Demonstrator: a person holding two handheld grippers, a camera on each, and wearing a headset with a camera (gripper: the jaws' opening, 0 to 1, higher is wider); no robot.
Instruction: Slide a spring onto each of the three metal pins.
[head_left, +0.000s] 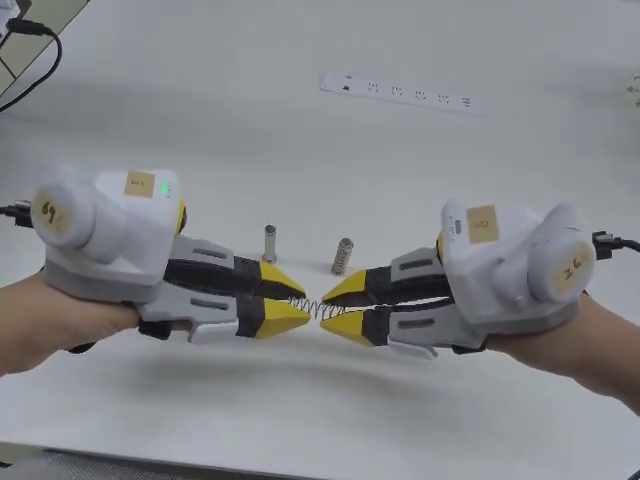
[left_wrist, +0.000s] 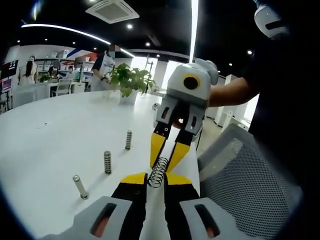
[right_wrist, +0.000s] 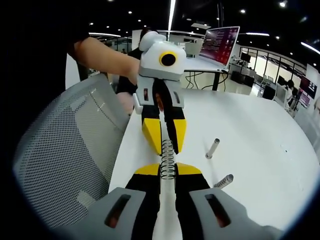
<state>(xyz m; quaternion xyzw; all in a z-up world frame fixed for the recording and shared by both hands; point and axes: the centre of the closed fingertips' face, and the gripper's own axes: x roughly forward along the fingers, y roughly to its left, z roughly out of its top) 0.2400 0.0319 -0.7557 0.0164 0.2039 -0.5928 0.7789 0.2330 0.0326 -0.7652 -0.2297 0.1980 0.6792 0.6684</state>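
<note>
The white desk (head_left: 300, 140) spreads wide under both hands, and in the right gripper view a grey mesh chair (right_wrist: 65, 145) stands at its near edge. The left gripper (head_left: 306, 305) and the right gripper (head_left: 323, 309) meet tip to tip above the desk's near part, each with its yellow-tipped jaws pinched on one end of the same spring. A white power strip (head_left: 405, 93) lies well beyond them. Just behind the tips stand a bare pin (head_left: 270, 243) and a sprung pin (head_left: 343, 256). The left gripper view shows a second sprung pin (left_wrist: 128, 140) farther along that row. The spring (head_left: 315, 306) hangs level between the two grippers, clear of the desk.
</note>
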